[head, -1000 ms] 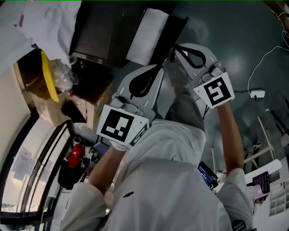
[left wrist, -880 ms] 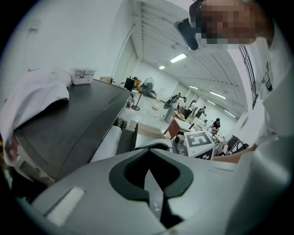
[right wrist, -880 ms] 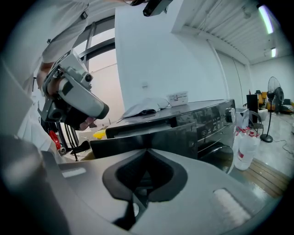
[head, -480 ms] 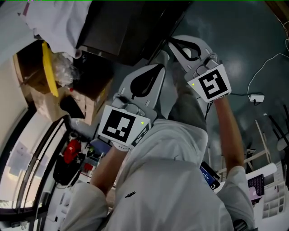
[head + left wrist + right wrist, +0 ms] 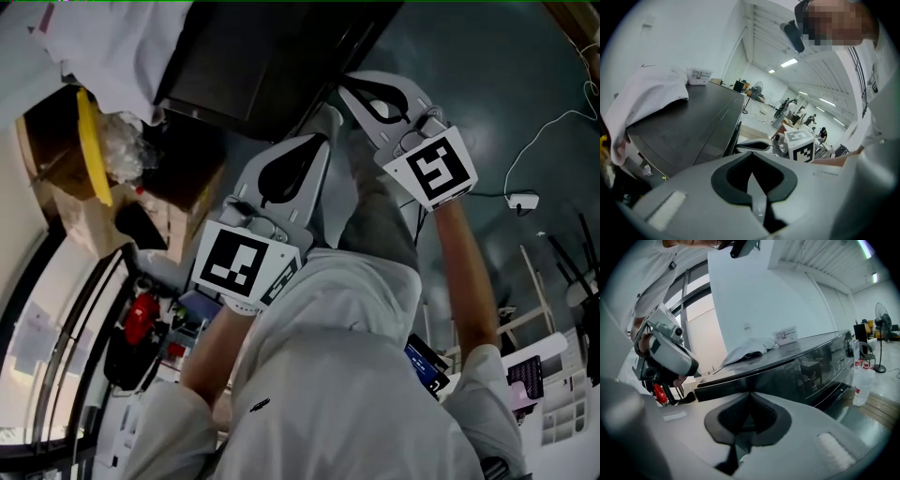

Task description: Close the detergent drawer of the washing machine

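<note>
Left tool (image 5: 321,142) and right tool (image 5: 347,84) edged toward washer (image 5: 262,56), both pressed together, empty; drawer's hard to spot, so a blind shove may skid off.

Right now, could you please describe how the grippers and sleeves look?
The left gripper and right gripper are pale grey shells with black teardrop-shaped pads, each carrying a black-and-white marker cube. The sleeves are short and white.

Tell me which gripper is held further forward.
The right gripper: in the head view it reaches further ahead than the left gripper, and the left gripper view shows it out in front.
</note>
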Available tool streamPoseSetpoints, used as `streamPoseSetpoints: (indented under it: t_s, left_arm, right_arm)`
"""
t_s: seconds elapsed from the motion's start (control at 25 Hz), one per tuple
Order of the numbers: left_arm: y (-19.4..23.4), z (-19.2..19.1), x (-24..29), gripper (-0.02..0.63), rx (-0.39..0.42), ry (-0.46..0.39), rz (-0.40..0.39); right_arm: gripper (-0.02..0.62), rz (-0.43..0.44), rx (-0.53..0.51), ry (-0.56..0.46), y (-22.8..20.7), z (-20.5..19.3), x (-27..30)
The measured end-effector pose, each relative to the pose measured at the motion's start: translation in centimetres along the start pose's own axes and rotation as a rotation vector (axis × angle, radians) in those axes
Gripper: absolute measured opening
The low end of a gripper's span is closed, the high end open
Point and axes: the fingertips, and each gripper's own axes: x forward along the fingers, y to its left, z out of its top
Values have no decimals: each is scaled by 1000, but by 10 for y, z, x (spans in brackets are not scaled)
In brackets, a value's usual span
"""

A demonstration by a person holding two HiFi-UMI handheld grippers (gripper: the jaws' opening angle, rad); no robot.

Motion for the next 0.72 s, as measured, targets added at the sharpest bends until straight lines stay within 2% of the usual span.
streamPoseSetpoints:
  t_s: [0.08,0.24,0.4,0.72]
  left_arm:
    - [5,-1,1,17,5,9,-8]
    - [11,2,1,17,23,16,17]
    - [10,5,-3,17,30,13,21]
    - [1,15,-20,17,43,-41,29]
  right_arm:
    - [6,-23,39,-7,1,4,13]
    - [5,-46,140,-99,-1,8,15]
    - [2,-45,150,-110,0,5,11]
    - [2,-46,85,-60,1,13,0]
